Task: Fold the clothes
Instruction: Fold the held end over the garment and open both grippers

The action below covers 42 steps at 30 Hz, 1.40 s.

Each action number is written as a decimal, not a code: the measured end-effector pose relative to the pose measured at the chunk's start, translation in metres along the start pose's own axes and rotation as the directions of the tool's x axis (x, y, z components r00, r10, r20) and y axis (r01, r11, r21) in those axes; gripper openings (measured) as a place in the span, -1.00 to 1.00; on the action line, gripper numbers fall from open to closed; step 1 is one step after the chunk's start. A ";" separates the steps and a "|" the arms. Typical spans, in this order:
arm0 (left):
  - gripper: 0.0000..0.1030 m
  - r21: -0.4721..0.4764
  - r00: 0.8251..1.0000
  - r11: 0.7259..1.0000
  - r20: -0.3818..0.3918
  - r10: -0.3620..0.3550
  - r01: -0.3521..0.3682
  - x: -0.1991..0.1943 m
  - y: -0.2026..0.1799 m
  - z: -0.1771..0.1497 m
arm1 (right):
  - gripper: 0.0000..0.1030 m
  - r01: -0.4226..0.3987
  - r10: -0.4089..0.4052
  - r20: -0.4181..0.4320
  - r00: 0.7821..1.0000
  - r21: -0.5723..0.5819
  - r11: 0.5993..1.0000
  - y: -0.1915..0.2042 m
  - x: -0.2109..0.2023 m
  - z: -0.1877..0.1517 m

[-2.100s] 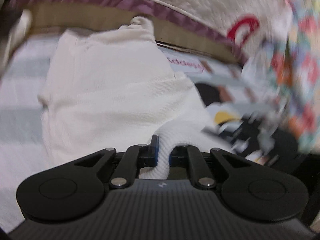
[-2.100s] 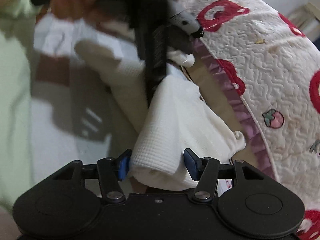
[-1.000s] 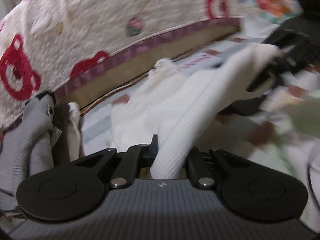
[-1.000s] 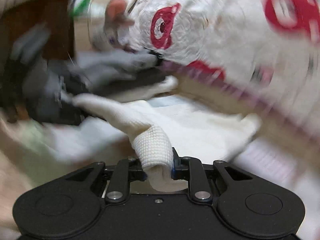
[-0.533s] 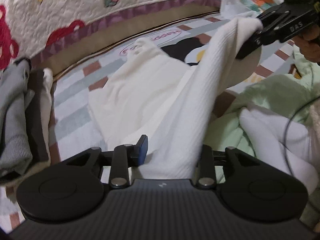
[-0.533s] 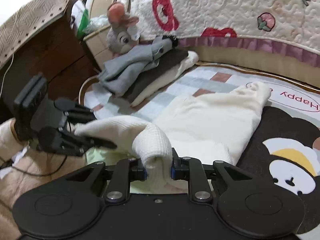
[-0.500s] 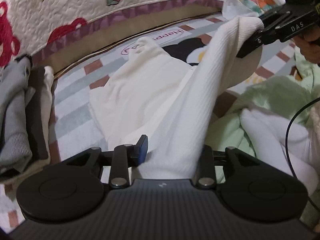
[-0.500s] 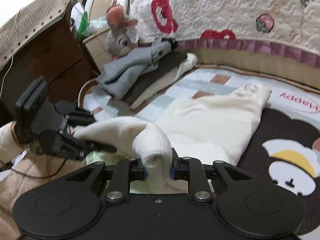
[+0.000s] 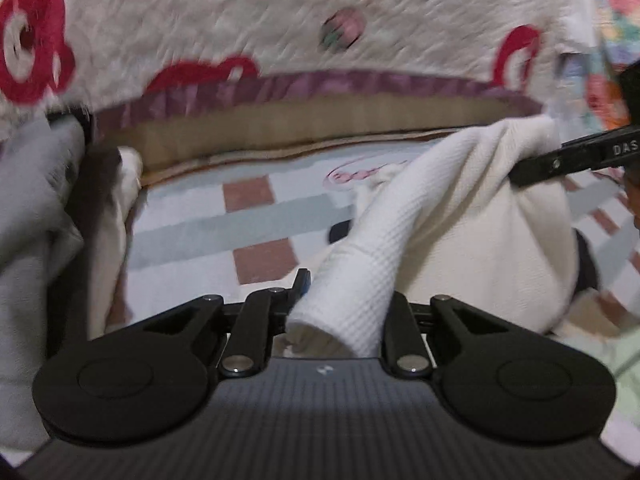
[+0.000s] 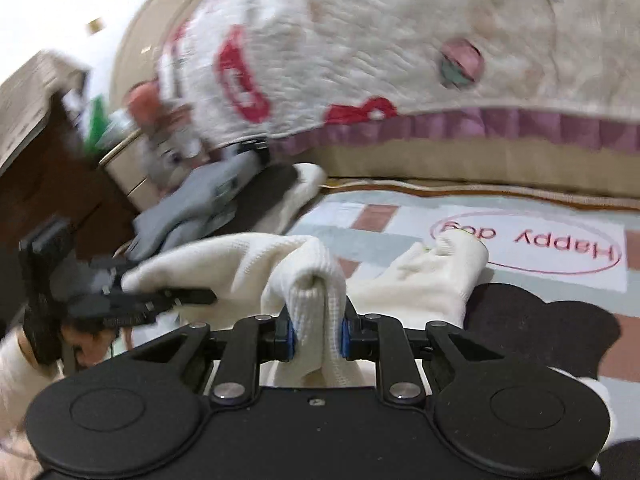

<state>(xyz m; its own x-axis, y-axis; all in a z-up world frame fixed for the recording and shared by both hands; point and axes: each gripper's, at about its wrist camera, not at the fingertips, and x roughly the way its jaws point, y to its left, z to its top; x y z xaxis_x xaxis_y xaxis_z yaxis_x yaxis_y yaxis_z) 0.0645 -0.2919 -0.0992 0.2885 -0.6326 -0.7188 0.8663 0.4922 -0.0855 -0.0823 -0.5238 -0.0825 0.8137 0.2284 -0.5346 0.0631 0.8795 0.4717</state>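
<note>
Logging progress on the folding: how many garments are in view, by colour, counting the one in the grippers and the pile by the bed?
Cream, held: 1, cream waffle garment
Grey: 1, grey garment
Dark: 1, dark garment
Cream, piled: 1, cream garment in pile
Total: 4

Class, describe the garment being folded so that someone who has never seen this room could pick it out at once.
Start at the quilted bedspread with red bears, then drop to the checked mat printed "Happy dog". On it lies a cream waffle-knit garment, pinched at one end by the right tool. Unlike the grey folded pile beside it, it is pale, textured and lifted.
</note>
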 end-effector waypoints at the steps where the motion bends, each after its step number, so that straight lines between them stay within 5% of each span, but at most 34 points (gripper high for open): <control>1: -0.69 -0.008 1.000 1.000 -0.026 -0.003 0.003 0.016 0.003 0.004 | -0.55 0.030 -0.030 -0.002 1.000 0.001 1.000 -0.006 0.012 0.004; 8: -0.69 -0.033 0.990 0.999 -0.137 0.016 -0.021 0.079 0.007 0.020 | -0.41 0.191 -0.191 -0.011 0.981 0.020 0.981 -0.046 0.067 0.009; 13: -0.69 -0.131 0.991 0.991 -0.133 -0.016 -0.002 0.083 0.022 0.014 | -0.17 0.107 -0.129 0.046 0.991 0.323 0.940 -0.087 0.050 -0.004; 18: -0.62 -0.210 0.992 0.978 -0.120 -0.039 0.013 0.093 0.036 0.022 | 0.22 0.030 -0.073 0.098 0.993 0.382 0.924 -0.077 0.018 -0.025; 21: -0.56 -0.298 0.998 0.953 -0.025 -0.064 0.054 0.084 0.044 0.025 | 0.31 0.067 -0.091 0.078 0.993 0.270 0.961 -0.048 0.016 -0.037; 23: -0.32 -0.317 0.997 0.947 0.058 -0.042 0.058 0.067 0.047 0.023 | 0.33 0.136 -0.139 0.009 0.990 0.142 0.980 -0.030 0.029 -0.043; 25: -0.08 -0.302 0.985 0.953 0.168 0.028 0.024 0.038 0.049 0.014 | 0.33 0.215 -0.214 -0.052 0.976 0.017 0.977 -0.017 0.045 -0.053; 27: 0.04 -0.284 0.961 0.959 0.264 0.085 -0.007 0.010 0.053 0.004 | 0.33 0.244 -0.242 -0.037 0.970 0.043 0.969 -0.021 0.050 -0.063; 30: 0.14 -0.284 0.945 0.958 0.303 0.122 -0.033 -0.016 0.053 -0.012 | 0.14 0.186 -0.195 0.027 0.981 0.195 0.963 -0.040 0.039 -0.071; 33: 0.10 -0.266 0.974 0.963 0.226 0.032 0.030 -0.008 0.034 -0.033 | -0.49 0.145 -0.158 0.064 0.985 0.178 0.973 -0.043 0.035 -0.072; 34: 0.07 -0.239 0.978 0.970 0.207 0.011 0.039 -0.004 0.023 -0.039 | -0.56 0.141 -0.154 0.075 0.985 0.158 0.977 -0.038 0.034 -0.070; 39: 0.08 -0.102 0.984 0.990 0.160 -0.076 0.093 0.014 -0.029 -0.049 | -0.67 0.066 -0.077 0.174 0.982 0.072 0.995 -0.013 0.026 -0.055; 42: 0.08 -0.110 0.992 0.992 0.111 -0.051 0.063 0.032 -0.045 -0.052 | -0.59 0.153 -0.163 0.098 0.982 0.098 0.983 -0.035 0.042 -0.055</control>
<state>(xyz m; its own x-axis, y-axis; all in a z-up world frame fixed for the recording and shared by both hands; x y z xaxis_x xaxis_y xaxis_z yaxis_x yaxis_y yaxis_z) 0.0135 -0.3032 -0.1549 0.2876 -0.7194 -0.6322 0.8324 0.5142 -0.2065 -0.0818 -0.5218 -0.1596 0.8454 0.0401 -0.5327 0.2431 0.8590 0.4505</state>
